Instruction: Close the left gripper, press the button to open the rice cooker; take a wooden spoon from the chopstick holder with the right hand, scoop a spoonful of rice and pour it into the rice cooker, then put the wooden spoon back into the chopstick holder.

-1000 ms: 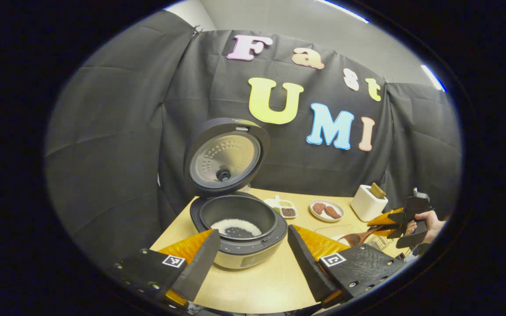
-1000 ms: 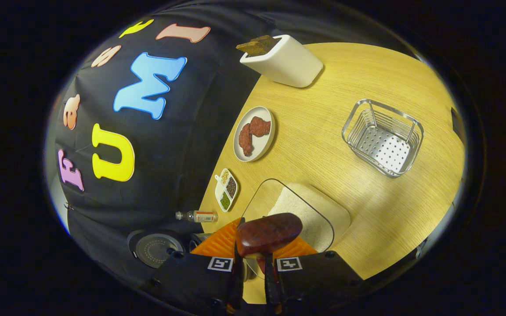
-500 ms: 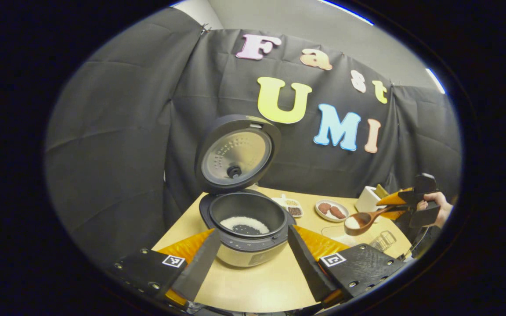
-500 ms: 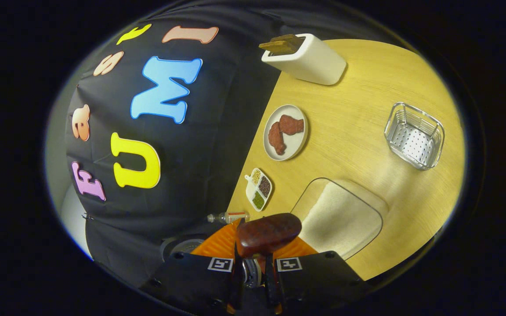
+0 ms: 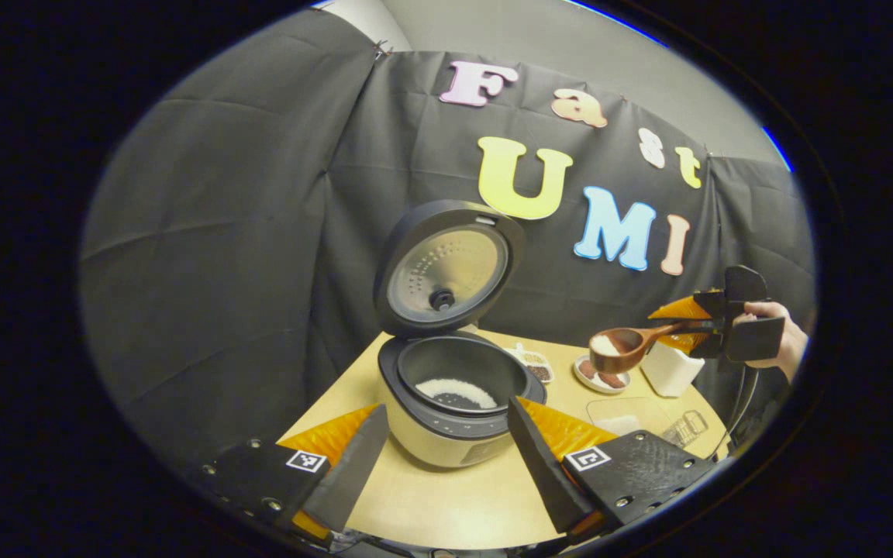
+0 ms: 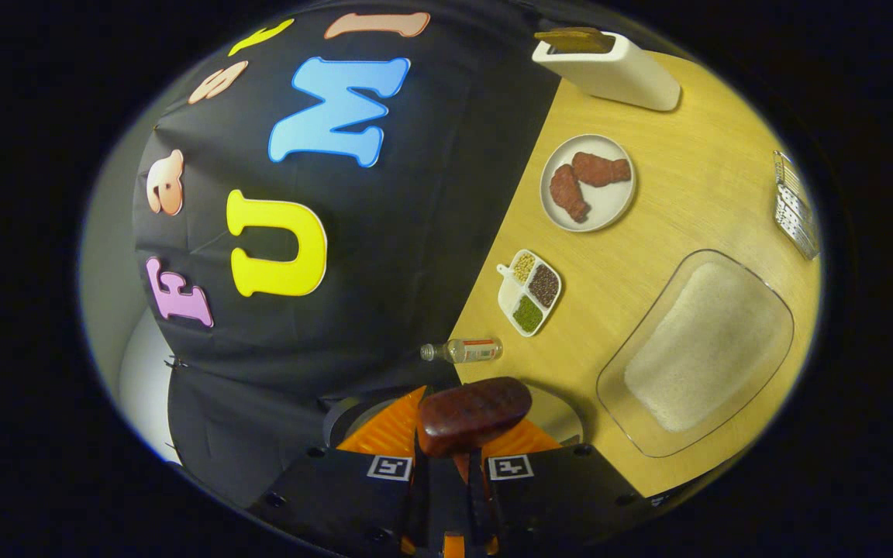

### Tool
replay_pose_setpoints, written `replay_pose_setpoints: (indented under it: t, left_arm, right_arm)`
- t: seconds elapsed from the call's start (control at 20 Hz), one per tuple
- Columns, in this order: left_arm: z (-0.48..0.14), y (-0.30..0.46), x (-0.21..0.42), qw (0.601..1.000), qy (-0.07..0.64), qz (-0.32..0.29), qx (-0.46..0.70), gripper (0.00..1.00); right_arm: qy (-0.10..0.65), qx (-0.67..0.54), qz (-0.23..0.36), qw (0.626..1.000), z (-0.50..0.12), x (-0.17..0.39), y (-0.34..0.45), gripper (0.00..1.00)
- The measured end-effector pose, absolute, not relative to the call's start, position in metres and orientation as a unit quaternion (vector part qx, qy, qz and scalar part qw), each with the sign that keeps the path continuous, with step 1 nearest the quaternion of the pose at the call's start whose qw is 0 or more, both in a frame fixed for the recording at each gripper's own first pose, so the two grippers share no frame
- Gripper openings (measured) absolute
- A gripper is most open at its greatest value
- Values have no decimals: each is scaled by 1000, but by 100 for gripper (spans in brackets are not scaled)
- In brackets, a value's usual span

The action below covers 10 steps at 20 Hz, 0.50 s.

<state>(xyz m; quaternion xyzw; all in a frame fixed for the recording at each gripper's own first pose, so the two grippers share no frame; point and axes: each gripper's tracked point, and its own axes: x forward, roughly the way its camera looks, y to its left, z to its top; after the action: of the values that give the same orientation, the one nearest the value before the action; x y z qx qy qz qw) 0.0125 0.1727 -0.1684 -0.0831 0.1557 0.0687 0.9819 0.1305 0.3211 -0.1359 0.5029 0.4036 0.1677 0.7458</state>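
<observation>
Midair, right gripper (image 5: 698,329) clamps rice-laden wooden spoon (image 5: 625,346).

**Open pot, busy back of the table**

The rice cooker (image 5: 458,403) stands open, its lid (image 5: 446,267) tipped up behind, so the way in from above is free. The table (image 5: 454,504) in front is bare. To its right, near the wall, a small dish (image 6: 529,291), a bottle (image 6: 463,350), a plate (image 6: 587,182) and a glass tray (image 6: 698,349) crowd the top.

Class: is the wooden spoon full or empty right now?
Full. In the left gripper view, the spoon's bowl holds a heap of white rice, held level by the right gripper.
</observation>
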Motion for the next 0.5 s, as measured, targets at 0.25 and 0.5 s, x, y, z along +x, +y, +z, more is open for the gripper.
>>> replay_pose_setpoints:
  t: [0.25, 0.5]
  left_arm:
    - [-174, 190, 6, 980, 161, 85, -84, 95]
    - [-179, 205, 3, 977, 164, 104, -91, 95]
  right_arm:
    - [411, 477, 199, 751, -133, 142, 381, 22]
    - [421, 442, 230, 758, -140, 147, 440, 22]
